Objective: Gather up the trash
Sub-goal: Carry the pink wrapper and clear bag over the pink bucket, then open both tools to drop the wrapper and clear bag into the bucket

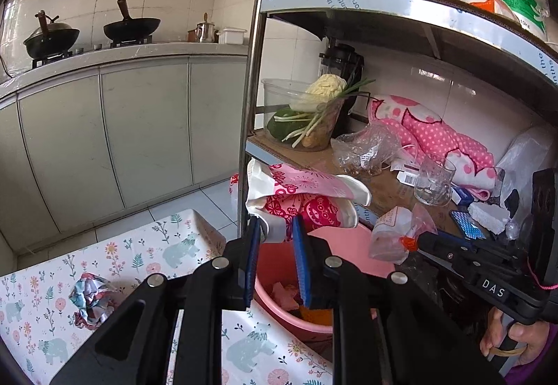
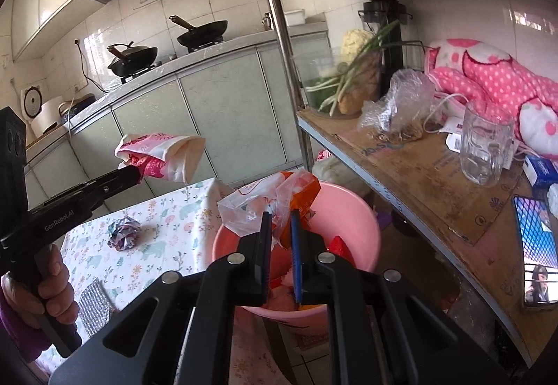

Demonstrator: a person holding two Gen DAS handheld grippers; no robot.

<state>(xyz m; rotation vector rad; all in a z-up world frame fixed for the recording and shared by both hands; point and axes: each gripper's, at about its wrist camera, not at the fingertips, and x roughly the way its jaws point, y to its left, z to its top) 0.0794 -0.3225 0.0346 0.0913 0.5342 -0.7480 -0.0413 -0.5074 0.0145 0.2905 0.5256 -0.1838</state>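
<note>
The left gripper (image 1: 277, 228) clenches a pink-and-white printed paper wrapper (image 1: 303, 193) and the right gripper (image 2: 280, 221) a crumpled clear plastic bag (image 2: 258, 207), both just beyond the fingers, above the round pink plastic basin (image 2: 348, 210), apparently for dropping them in.

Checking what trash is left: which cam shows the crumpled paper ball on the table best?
Left wrist view: the paper ball lies close and large on the floral tablecloth, unobstructed. The right wrist view shows it too, but farther away and smaller, beyond the left gripper.
</note>
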